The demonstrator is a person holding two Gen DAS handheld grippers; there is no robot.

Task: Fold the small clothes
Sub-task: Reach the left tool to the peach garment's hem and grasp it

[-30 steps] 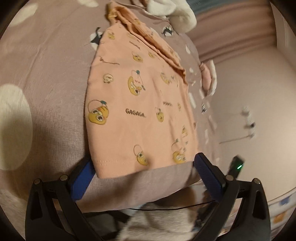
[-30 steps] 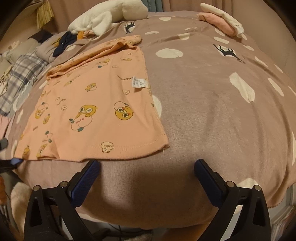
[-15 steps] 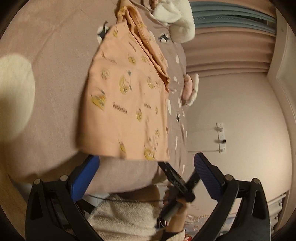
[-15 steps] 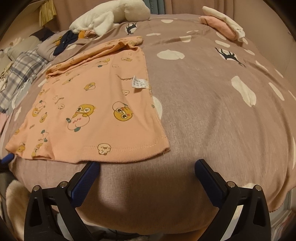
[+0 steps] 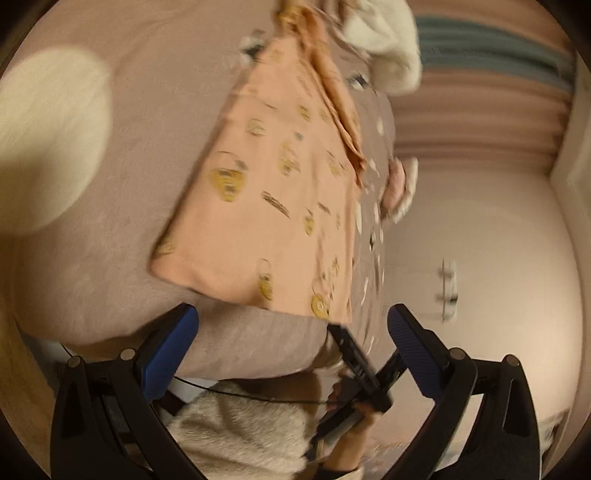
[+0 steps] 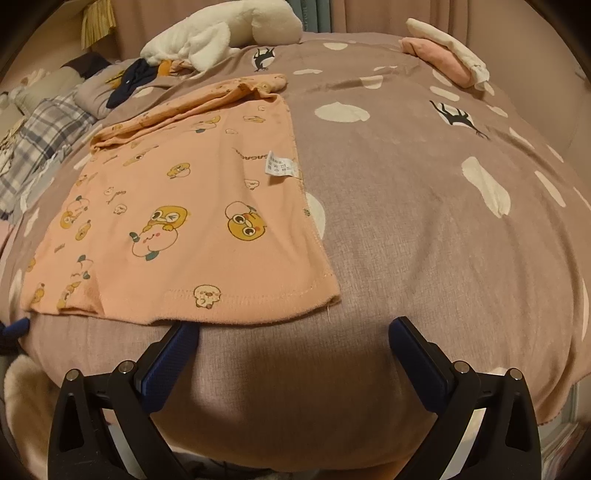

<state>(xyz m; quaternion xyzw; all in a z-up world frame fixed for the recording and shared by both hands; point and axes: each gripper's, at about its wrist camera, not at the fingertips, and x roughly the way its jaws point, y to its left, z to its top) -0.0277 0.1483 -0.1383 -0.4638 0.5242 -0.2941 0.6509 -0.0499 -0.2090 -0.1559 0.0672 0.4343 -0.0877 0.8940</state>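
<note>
A small peach garment printed with yellow cartoon figures lies flat on a mauve bedspread, its white care label showing near the right seam. My right gripper stands open just in front of the garment's near hem, its left fingertip at the hem edge. In the blurred left wrist view the same garment lies ahead of my open left gripper, which holds nothing. The other gripper's black jaws and the person's hand show at the garment's near right corner there.
A folded pink and white pile sits at the far right of the bed. A white plush, dark clothing and plaid fabric lie at the far left. The bed's edge drops away below the grippers.
The left wrist view has swung and rolled, so the garment now runs diagonally and is blurred. The right gripper has closed in on the near hem.
</note>
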